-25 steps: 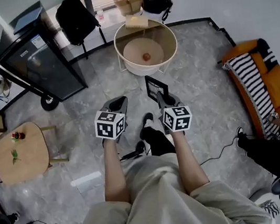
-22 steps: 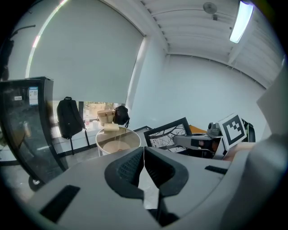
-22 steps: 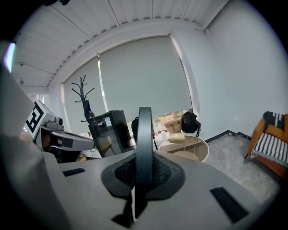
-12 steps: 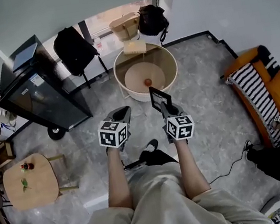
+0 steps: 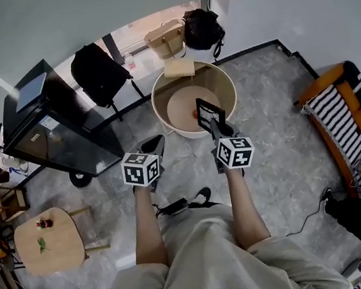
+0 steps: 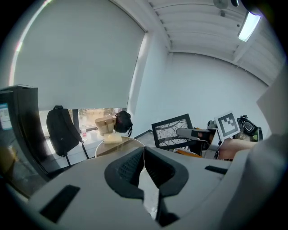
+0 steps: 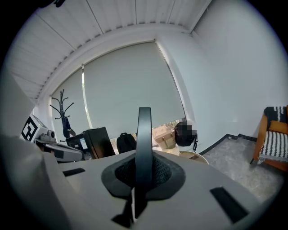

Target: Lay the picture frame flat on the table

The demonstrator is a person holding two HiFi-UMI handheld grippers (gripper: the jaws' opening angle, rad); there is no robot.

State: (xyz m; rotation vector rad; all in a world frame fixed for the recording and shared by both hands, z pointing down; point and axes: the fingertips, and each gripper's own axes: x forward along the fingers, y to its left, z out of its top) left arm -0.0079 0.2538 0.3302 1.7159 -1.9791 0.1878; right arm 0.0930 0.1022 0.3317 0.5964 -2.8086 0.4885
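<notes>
The right gripper (image 5: 215, 128) has its fingers clamped on the upright picture frame (image 5: 209, 112), with the round counter (image 5: 222, 71) just ahead, while the left gripper (image 5: 155, 142), fingers together and empty, is alongside.

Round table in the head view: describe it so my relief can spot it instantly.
Find the bright window strip at the top, where a tan bag and a black bag sit. Directly below them stands the round table, just ahead of the picture frame held by the right gripper. Unlike the plain wooden table at lower left, it has a white rim around a tan disc.
</notes>
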